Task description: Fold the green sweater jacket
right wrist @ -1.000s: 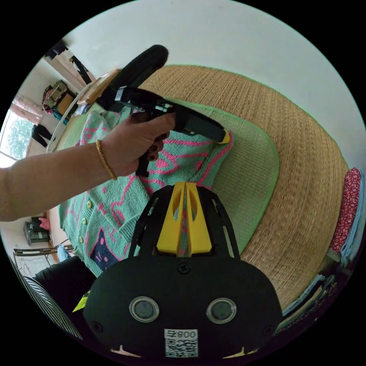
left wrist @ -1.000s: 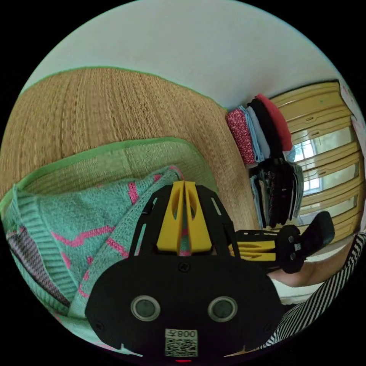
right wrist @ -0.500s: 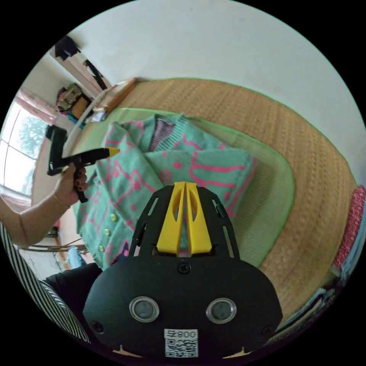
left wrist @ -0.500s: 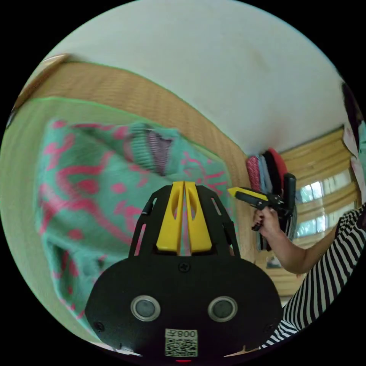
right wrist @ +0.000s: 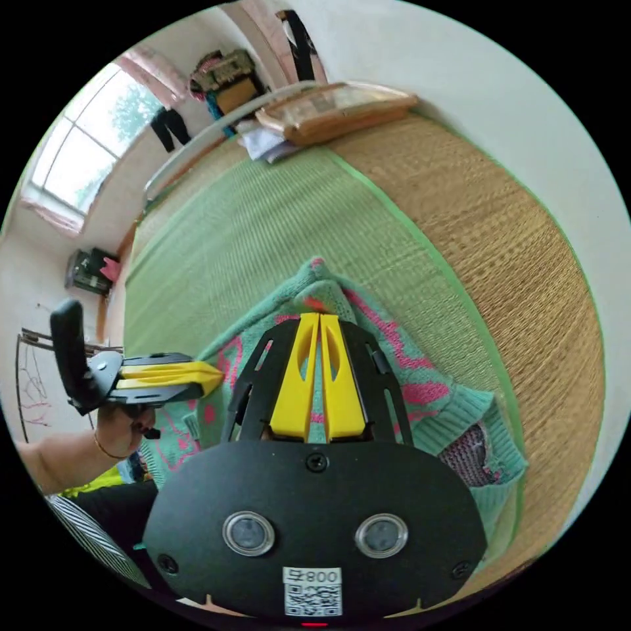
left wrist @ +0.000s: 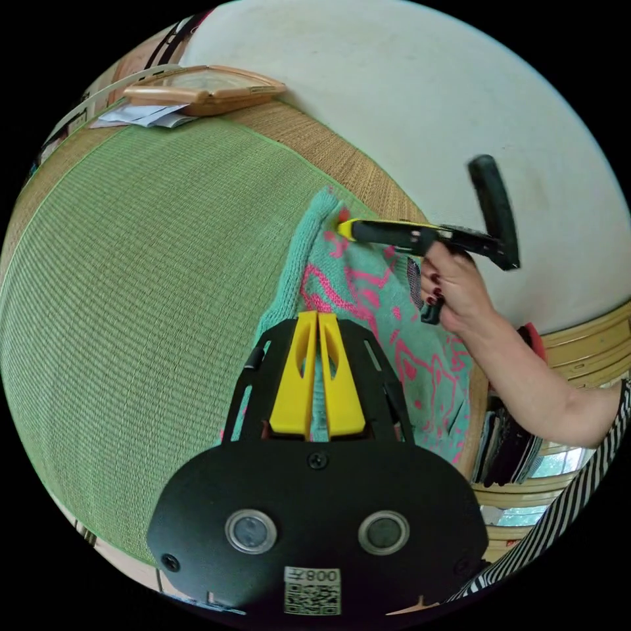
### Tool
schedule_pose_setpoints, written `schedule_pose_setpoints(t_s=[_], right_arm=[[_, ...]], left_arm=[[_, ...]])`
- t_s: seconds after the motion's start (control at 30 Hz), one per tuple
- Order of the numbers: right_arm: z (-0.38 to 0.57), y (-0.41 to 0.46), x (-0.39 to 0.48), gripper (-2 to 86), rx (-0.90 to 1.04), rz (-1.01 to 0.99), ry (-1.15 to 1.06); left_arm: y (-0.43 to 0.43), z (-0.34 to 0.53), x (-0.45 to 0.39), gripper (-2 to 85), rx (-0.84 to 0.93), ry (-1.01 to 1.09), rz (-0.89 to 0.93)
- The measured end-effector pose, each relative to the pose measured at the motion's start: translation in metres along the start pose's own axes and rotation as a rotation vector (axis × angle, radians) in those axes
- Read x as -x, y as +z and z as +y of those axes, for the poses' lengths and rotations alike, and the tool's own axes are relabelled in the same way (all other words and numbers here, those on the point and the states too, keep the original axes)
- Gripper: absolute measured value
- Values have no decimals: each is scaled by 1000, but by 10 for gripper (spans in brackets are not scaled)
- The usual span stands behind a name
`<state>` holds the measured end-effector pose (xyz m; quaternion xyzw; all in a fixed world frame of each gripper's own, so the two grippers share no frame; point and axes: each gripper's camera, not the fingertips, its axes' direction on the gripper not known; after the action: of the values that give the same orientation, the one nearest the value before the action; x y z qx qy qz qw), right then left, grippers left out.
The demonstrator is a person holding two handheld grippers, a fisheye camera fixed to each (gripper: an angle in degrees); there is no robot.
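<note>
The green sweater jacket (left wrist: pixel 368 296), teal knit with pink patterns, lies folded on a green woven mat (left wrist: pixel 144 276). In the right gripper view its collar (right wrist: pixel 476 453) is at the lower right. My left gripper (left wrist: pixel 318 317) is shut, its tip over the sweater's near edge; it also appears as the left gripper (right wrist: pixel 213 380), touching the sweater's side. My right gripper (right wrist: pixel 319 319) is shut over the knit just short of a ribbed corner (right wrist: pixel 315 266). A hand (left wrist: pixel 453 289) holds that right gripper (left wrist: pixel 345 228) against the sweater. I cannot tell whether cloth is pinched.
A brown straw mat (right wrist: pixel 499 230) lies under the green one, against a white wall (left wrist: pixel 407 98). A flat wooden frame (right wrist: pixel 335 112) and papers (left wrist: pixel 138 115) sit at the mat's far end. Stacked clothes (left wrist: pixel 506 447) stand by a wooden cabinet. A striped sleeve (left wrist: pixel 565 513) is nearby.
A second ago both grippers gripped a sweater edge. Half a second ago they hung shut in the air, apart from it. Now both tips are down on the sweater again.
</note>
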<state>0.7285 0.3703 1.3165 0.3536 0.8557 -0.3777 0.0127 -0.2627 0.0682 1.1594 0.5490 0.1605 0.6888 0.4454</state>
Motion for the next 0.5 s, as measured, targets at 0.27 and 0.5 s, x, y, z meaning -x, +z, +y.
schedule_pose_setpoints(t_s=[0.27, 0.5], right_arm=[[14, -12, 3, 1, -137, -49, 33], [41, 4, -18, 1, -102, -94, 101]], left_arm=[[-56, 12, 18, 1, -23, 17, 81], [-92, 26, 45, 1, 23, -22, 114]])
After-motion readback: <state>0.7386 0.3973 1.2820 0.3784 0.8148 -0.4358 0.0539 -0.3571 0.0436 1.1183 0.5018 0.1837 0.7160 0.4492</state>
